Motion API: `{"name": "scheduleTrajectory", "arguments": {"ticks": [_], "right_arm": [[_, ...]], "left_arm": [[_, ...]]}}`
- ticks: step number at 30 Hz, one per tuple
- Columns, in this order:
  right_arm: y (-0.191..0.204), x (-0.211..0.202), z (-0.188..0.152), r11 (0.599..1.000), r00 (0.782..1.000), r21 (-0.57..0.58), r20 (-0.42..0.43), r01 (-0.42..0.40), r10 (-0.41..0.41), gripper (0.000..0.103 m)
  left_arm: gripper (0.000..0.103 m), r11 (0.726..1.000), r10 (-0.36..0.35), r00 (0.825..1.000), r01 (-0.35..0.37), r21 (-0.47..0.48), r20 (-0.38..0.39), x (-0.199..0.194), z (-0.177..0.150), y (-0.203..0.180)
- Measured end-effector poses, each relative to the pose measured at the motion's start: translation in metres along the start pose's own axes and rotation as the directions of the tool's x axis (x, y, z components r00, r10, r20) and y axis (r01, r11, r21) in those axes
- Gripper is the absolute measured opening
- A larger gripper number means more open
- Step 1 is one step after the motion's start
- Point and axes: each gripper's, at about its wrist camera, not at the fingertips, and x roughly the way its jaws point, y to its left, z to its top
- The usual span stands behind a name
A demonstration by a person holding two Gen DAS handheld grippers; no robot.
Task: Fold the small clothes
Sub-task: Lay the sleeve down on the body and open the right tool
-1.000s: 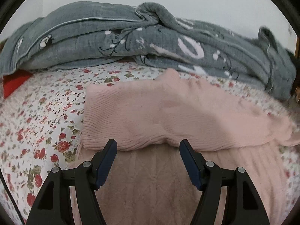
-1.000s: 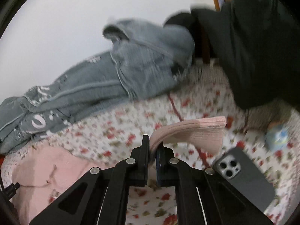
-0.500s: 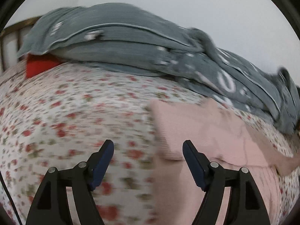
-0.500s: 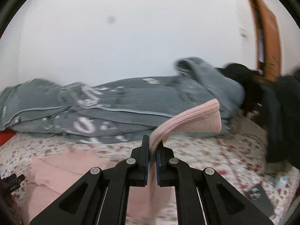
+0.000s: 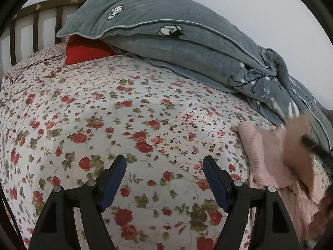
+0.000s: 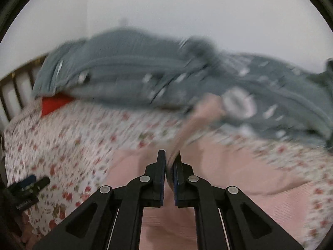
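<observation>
A pink knit sweater [image 6: 239, 170] lies on the floral bedsheet [image 5: 124, 114]. My right gripper [image 6: 170, 158] is shut on a pink sleeve [image 6: 199, 114] and holds it lifted over the sweater's body; the view is blurred. In the left wrist view the sweater [image 5: 264, 156] lies at the far right, with the lifted sleeve [image 5: 297, 141] and the right gripper's tip above it. My left gripper [image 5: 164, 177] is open and empty over bare sheet, to the left of the sweater.
A grey quilt [image 5: 187, 41] is heaped along the back of the bed, over a red pillow [image 5: 83, 51]. A wooden headboard [image 5: 31, 20] stands at the far left. My left gripper also shows in the right wrist view [image 6: 27, 185], at the lower left.
My left gripper has swung left, off the sweater, onto bare sheet. My right gripper has carried the sleeve left, over the sweater's body.
</observation>
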Motion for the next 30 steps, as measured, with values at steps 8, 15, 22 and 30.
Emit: {"name": "scheduleTrajectory", "arguments": {"ticks": [8,15,22,30], "right_arm": [[-0.024,-0.031,-0.029,0.987,0.987,0.031,-0.038,-0.157,0.159,0.054],[-0.117,-0.103,-0.072,0.997,1.000,0.072,0.020,0.016,-0.017,0.058],[-0.192,-0.124,-0.126,0.979,0.990,0.153,-0.002,0.136,-0.138,0.058],[-0.215,-0.127,-0.141,0.968,0.997,0.241,-0.012,0.073,-0.072,0.058]], "left_arm": [[0.075,0.990,-0.098,0.995,0.099,0.100,-0.016,-0.001,-0.007,-0.039],[0.074,0.942,-0.275,0.958,0.286,0.173,-0.084,0.003,-0.015,-0.097],[0.044,0.937,-0.289,0.950,0.306,0.168,-0.119,0.024,-0.019,-0.123],[0.007,0.938,-0.324,0.940,0.333,0.095,-0.104,0.030,-0.018,-0.119]]}}
